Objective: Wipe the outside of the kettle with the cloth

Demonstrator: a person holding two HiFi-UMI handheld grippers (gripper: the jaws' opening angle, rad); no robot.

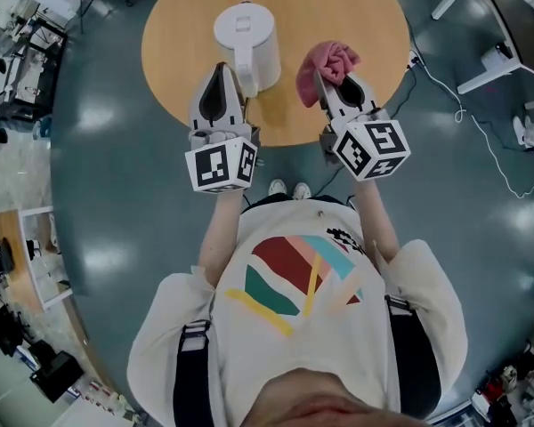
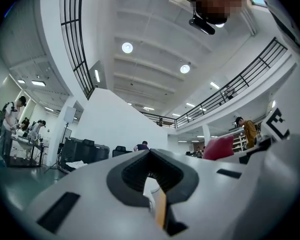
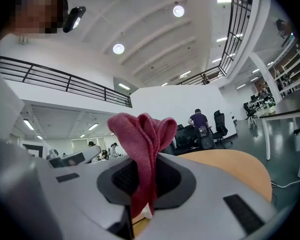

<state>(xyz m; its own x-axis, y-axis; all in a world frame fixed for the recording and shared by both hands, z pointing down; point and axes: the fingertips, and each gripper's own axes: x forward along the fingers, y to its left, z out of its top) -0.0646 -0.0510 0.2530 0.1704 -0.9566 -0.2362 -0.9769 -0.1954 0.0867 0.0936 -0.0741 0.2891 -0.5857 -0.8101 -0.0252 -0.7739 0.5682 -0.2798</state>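
My left gripper [image 1: 220, 71] is at 11 o'clock from my chest. Its jaws are pressed together with nothing clamped between them, and its tips are just beside the kettle's handle, at the handle's 9 o'clock. My right gripper [image 1: 327, 85] is at 1 o'clock, with its jaws clamped on a bunched pink-red woven cloth [image 1: 327, 63] that bulges out past the tips. Farther off, the white plastic electric kettle [image 1: 246, 38] stands upright on the round light-wood table [image 1: 360, 7]. The cloth is near its 3 o'clock side, and I can't tell if they touch.
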